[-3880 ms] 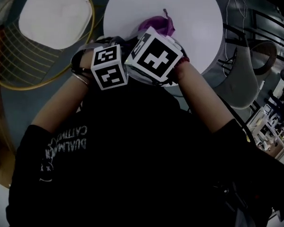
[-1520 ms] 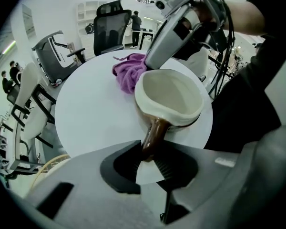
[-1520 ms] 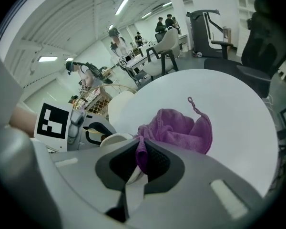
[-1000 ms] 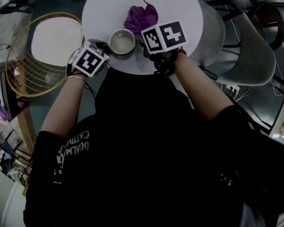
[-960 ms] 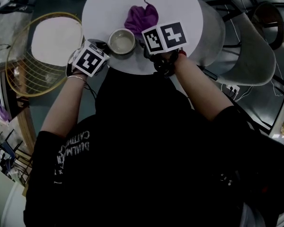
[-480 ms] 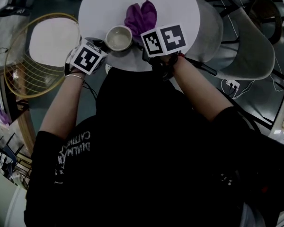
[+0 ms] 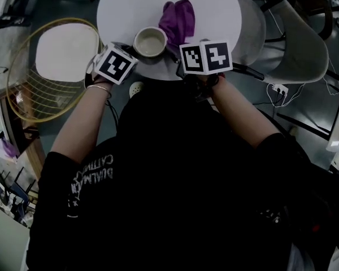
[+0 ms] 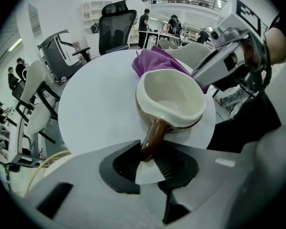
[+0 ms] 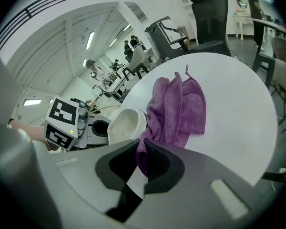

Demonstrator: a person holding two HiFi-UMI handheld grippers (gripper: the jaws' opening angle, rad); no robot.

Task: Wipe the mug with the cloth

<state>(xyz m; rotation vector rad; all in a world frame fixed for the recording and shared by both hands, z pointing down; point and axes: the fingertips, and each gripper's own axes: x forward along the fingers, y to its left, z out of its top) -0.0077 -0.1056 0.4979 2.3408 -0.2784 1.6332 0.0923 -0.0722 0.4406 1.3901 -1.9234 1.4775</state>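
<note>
One mug (image 7: 150,41) and one cloth (image 7: 179,18) sit over the single round white counter (image 7: 220,7). There are two claws, one on each.

The mug is cream inside with a thick pale rim, glossy brown outside, and has a brown handle (image 8: 152,136). In the head view it is at about 7 o'clock on the counter, close to the near edge, mouth facing up. Its handle points toward 8 o'clock, into the left claw (image 8: 149,157), whose jaws are closed narrowly on the handle.

The cloth is purple, soft and crumpled into folds, at 2 o'clock from the mug and touching its rim. Its long axis runs from 12 to 6 o'clock, with a small loop at the 12 o'clock end. The right claw (image 9: 142,163) pinches its 6 o'clock end between nearly closed jaws.
</note>
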